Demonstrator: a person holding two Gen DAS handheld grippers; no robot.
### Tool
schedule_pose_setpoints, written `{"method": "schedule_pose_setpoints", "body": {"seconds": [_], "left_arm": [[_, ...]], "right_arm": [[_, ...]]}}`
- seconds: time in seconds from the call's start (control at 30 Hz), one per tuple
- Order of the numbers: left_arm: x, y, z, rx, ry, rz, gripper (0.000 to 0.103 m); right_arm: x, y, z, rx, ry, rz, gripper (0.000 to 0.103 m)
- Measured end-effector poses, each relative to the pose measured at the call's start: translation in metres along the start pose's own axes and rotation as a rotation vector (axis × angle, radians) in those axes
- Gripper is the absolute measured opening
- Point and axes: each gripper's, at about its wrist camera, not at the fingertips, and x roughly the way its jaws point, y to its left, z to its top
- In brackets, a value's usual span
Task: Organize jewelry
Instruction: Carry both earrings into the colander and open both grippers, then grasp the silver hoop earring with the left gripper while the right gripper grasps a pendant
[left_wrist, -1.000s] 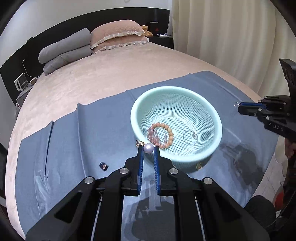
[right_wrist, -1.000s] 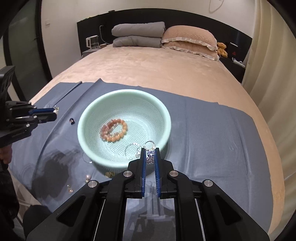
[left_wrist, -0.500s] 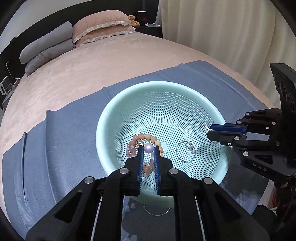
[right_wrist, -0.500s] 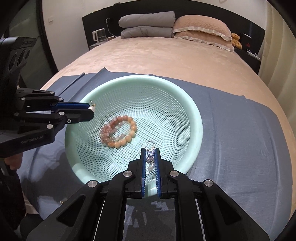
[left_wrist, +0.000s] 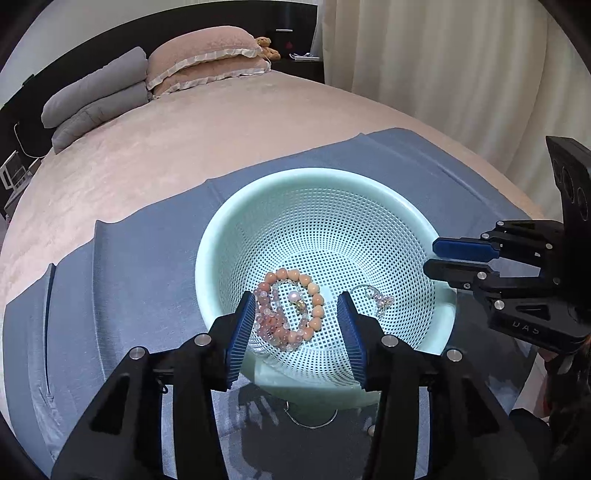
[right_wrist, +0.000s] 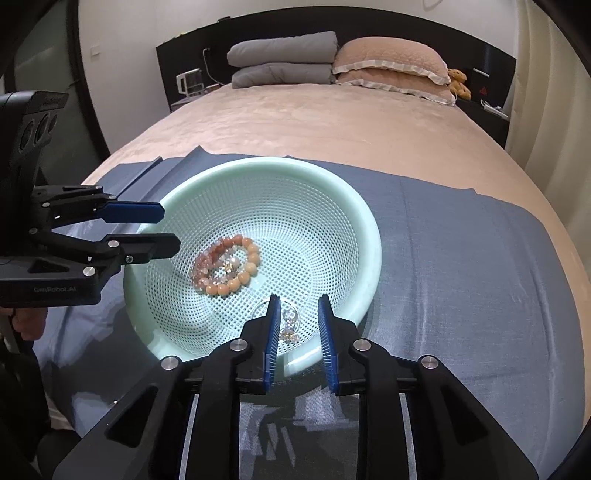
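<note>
The left gripper (left_wrist: 297, 325) stands wide open at the lower centre of its own view, holding nothing, its blue-padded fingers (left_wrist: 242, 332) spread over the near side of a mint-green mesh basket (left_wrist: 221, 236). Framed between those fingers, on the basket floor, lies a coil of peach and pink bead bracelets (left_wrist: 284, 314), and inside the coil sits a small pearl piece (left_wrist: 294, 296) with a gold bit beside it. To the right of the beads lies a thin clear ring with a crystal charm (left_wrist: 375, 301). The right gripper (right_wrist: 298, 325) is also open and empty, more narrowly — in its own view, at lower centre, its fingers hang above the basket's near rim (right_wrist: 365, 295), the crystal charm showing between them. In the left wrist view it enters from the right edge, tips over the basket's right rim. The basket rests on a blue-grey cloth (right_wrist: 461, 258) spread over a beige bed (right_wrist: 332, 122); grey and pink pillows (right_wrist: 388, 62) are stacked at the top of the frame — a cream curtain (left_wrist: 443, 66) hangs at upper right in the left wrist view.
</note>
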Motion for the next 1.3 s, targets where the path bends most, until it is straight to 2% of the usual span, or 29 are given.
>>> {"method": "schedule_pose_setpoints", "body": {"seconds": [0.07, 0.13, 0.2, 0.23, 0.33, 0.53, 0.6, 0.7, 0.8, 1.0, 1.17, 1.27, 1.3], "left_arm": [[-0.006, 0.003, -0.006, -0.013, -0.010, 0.002, 0.055], [-0.012, 0.007, -0.015, -0.024, -0.014, 0.001, 0.057], [-0.016, 0.011, -0.026, -0.027, -0.011, 0.028, 0.064], [-0.017, 0.012, -0.032, -0.029, -0.011, 0.044, 0.067], [-0.021, 0.016, -0.052, -0.040, -0.017, 0.021, 0.071], [-0.013, 0.004, -0.094, 0.075, -0.009, -0.009, 0.073], [-0.008, 0.002, -0.102, 0.100, -0.011, -0.043, 0.073], [0.001, 0.002, -0.106, 0.109, -0.005, -0.102, 0.073], [0.008, -0.001, -0.104, 0.139, -0.009, -0.124, 0.073], [0.036, 0.007, -0.099, 0.122, 0.050, -0.130, 0.073], [0.043, 0.003, -0.098, 0.140, 0.050, -0.116, 0.073], [0.045, 0.001, -0.097, 0.138, 0.054, -0.115, 0.071], [0.045, 0.001, -0.097, 0.134, 0.053, -0.123, 0.068]], "right_arm": [[-0.010, 0.000, -0.005, -0.005, -0.038, 0.019, 0.030], [-0.022, 0.000, -0.013, -0.022, -0.098, 0.015, 0.045], [-0.036, 0.002, -0.023, -0.044, -0.173, 0.016, 0.056], [-0.042, 0.002, -0.028, -0.055, -0.204, 0.028, 0.059], [-0.048, 0.003, -0.045, -0.091, -0.241, 0.081, 0.063], [-0.027, 0.015, -0.079, -0.202, -0.155, 0.170, 0.063], [-0.017, 0.020, -0.088, -0.232, -0.126, 0.188, 0.062], [-0.002, 0.024, -0.088, -0.236, -0.093, 0.218, 0.062], [0.009, 0.029, -0.079, -0.232, -0.079, 0.238, 0.060], [0.034, 0.039, -0.067, -0.247, -0.027, 0.228, 0.050], [0.050, 0.041, -0.062, -0.238, 0.016, 0.225, 0.046], [0.051, 0.042, -0.063, -0.238, 0.024, 0.219, 0.038], [0.050, 0.043, -0.063, -0.241, 0.023, 0.217, 0.029]]}}
